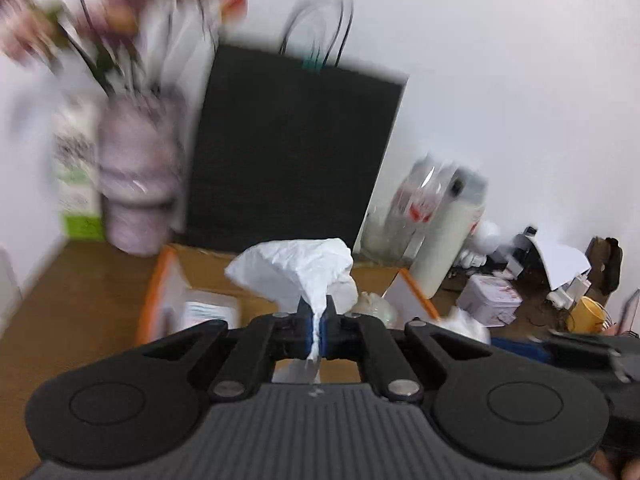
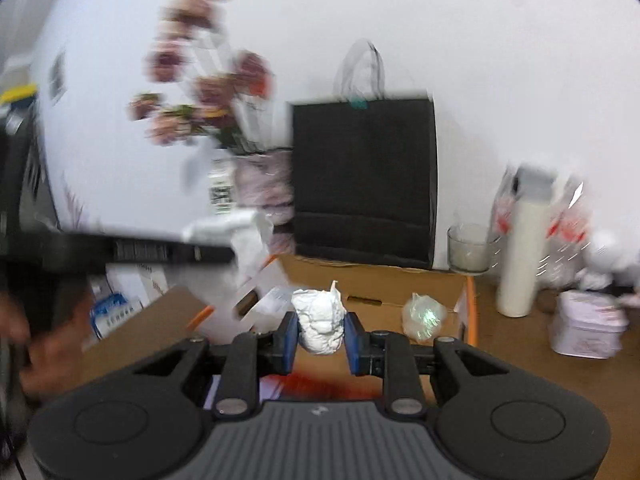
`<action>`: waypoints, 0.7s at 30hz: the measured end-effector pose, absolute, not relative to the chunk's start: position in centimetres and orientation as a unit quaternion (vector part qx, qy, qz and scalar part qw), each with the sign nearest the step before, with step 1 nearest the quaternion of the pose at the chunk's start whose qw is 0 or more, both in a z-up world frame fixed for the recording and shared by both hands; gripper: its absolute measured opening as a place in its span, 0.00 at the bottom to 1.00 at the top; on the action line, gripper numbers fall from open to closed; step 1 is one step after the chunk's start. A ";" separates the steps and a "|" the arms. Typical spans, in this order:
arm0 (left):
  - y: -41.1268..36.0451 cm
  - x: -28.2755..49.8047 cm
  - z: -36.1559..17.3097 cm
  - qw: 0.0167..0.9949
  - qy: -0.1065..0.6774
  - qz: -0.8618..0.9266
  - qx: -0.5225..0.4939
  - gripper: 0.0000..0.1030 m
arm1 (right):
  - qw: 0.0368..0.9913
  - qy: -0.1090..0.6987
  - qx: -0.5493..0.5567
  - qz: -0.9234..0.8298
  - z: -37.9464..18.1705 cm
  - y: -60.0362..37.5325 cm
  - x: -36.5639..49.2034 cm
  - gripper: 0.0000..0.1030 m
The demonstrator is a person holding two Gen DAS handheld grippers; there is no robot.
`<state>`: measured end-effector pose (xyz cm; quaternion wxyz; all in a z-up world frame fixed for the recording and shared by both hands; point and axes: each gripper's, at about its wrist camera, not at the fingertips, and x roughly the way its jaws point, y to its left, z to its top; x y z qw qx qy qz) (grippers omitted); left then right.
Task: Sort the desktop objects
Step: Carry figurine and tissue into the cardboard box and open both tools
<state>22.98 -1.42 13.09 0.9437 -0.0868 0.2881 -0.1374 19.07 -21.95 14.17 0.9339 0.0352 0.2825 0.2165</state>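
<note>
My left gripper point(image 1: 318, 326) is shut on a crumpled white tissue point(image 1: 296, 268), held above an open cardboard box point(image 1: 208, 260) with orange-edged flaps. My right gripper point(image 2: 320, 332) is shut on a balled white paper wad point(image 2: 320, 322), also over the cardboard box point(image 2: 380, 280). A clear crumpled plastic wrap point(image 2: 424, 316) lies inside the box. The left gripper's body point(image 2: 120, 250) shows blurred at the left of the right wrist view, with its tissue point(image 2: 236, 228). The right gripper's body point(image 1: 576, 354) shows at the lower right of the left wrist view.
A black paper bag point(image 1: 296, 152) stands against the wall behind the box. A pink vase with flowers point(image 1: 136, 184) is at the left. A white bottle point(image 2: 520, 256), a glass point(image 2: 470, 248), a plastic bag point(image 2: 568, 232) and a small tin point(image 2: 588, 328) stand at the right.
</note>
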 end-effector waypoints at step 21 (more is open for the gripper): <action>0.1 25.4 12.2 0.946 0.322 -0.015 -0.043 0.85 | 0.934 0.331 -0.007 0.136 11.6 -20.9 26.9 0.79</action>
